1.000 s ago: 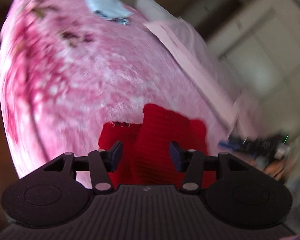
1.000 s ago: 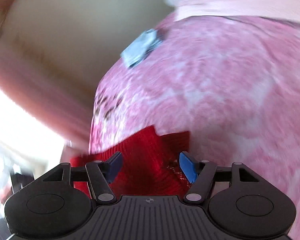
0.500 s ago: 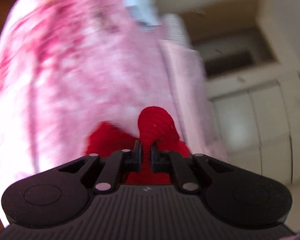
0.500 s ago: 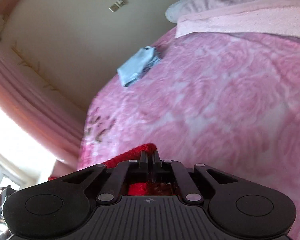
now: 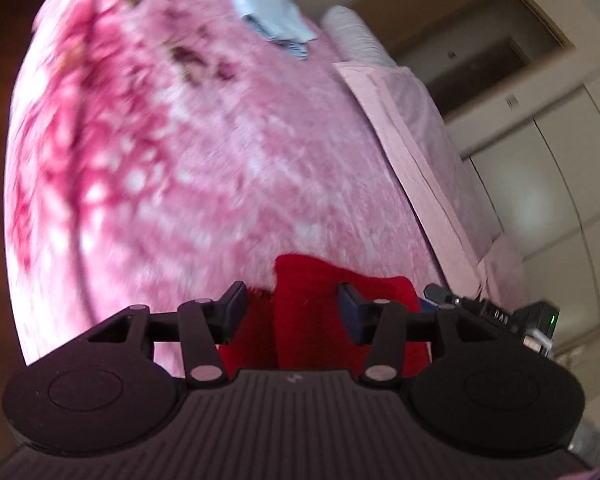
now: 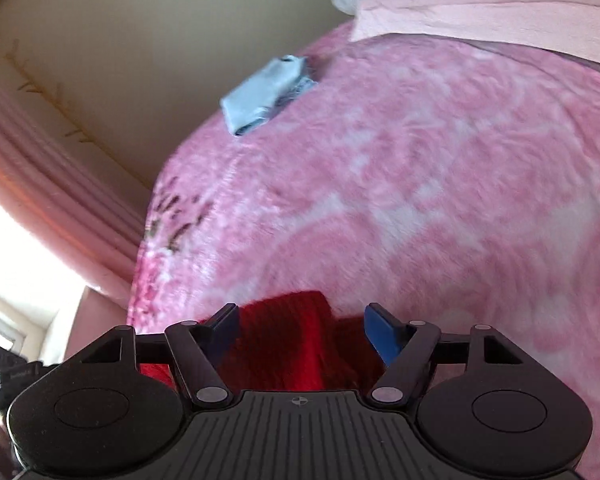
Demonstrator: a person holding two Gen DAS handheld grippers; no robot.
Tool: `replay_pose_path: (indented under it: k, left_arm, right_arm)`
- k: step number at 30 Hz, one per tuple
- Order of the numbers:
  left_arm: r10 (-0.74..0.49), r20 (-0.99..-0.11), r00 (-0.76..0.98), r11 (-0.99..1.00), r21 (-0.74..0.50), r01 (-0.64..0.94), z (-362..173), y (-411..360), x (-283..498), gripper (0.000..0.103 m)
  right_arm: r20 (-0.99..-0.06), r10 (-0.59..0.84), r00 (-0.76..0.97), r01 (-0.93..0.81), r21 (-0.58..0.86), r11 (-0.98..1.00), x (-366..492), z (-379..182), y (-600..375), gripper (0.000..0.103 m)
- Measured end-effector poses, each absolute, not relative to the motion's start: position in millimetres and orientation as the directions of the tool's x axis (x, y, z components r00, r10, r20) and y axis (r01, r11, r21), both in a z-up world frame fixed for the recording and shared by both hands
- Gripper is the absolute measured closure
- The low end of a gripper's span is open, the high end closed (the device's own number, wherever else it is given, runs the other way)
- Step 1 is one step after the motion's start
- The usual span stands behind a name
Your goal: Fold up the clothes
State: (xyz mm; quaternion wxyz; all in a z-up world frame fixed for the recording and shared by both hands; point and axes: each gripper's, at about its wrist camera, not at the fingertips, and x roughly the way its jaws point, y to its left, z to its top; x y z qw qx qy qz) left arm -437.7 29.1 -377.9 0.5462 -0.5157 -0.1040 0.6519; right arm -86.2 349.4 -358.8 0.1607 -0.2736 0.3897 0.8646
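The red knit garment (image 5: 320, 312) lies bunched at the near edge of the pink blanket (image 5: 204, 168), and both tools hang over it. Seen from the left wrist, the left gripper (image 5: 292, 306) has its jaws spread, having just been opening, with a raised fold of the red knit between them — the pads look clear of the cloth, though the black body cuts off the garment's near part. To the right of the garment a dark piece of gear with a green light (image 5: 512, 316) pokes in, too blurred to name. Seen from the right wrist, the right gripper (image 6: 300, 320) is likewise spread wide, its jaws having just been opening, and the red knit garment (image 6: 296, 340) sits loose between them, its lower part hidden. Far beyond the garment, a folded light blue cloth (image 6: 264, 94) rests near the blanket's far edge.
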Motion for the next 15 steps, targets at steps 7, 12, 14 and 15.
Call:
replay_pose_path:
  k: [7,12,14,15]
  left_arm:
    - [0.856,-0.506,0.104,-0.403,-0.781,-0.477,-390.5,25.2,-445.5,0.095]
    - [0.788,-0.606,0.110,-0.532,-0.759,-0.374,-425.1,26.7,-445.2,0.092]
    - [0.775,-0.626,0.088,-0.551,-0.737,-0.390,-424.9,32.6,-441.6,0.090]
    - [0.764,-0.640,0.079,-0.560,-0.719,-0.412,-420.4,36.1,-439.9,0.088]
  right_arm:
    - [-0.572,0.071,-0.817,-0.448,0.552,-0.703,-105.7,-358.7,341.5,0.094]
    - [-0.666,0.169,-0.726,-0.571,0.448,-0.688,-113.8,-373.9,340.7,0.094]
    - [-0.703,0.168,-0.691,-0.587,0.412,-0.697,-122.2,-384.6,337.3,0.093]
    - [-0.707,0.166,-0.688,-0.589,0.410,-0.696,-123.0,-382.3,337.4,0.092]
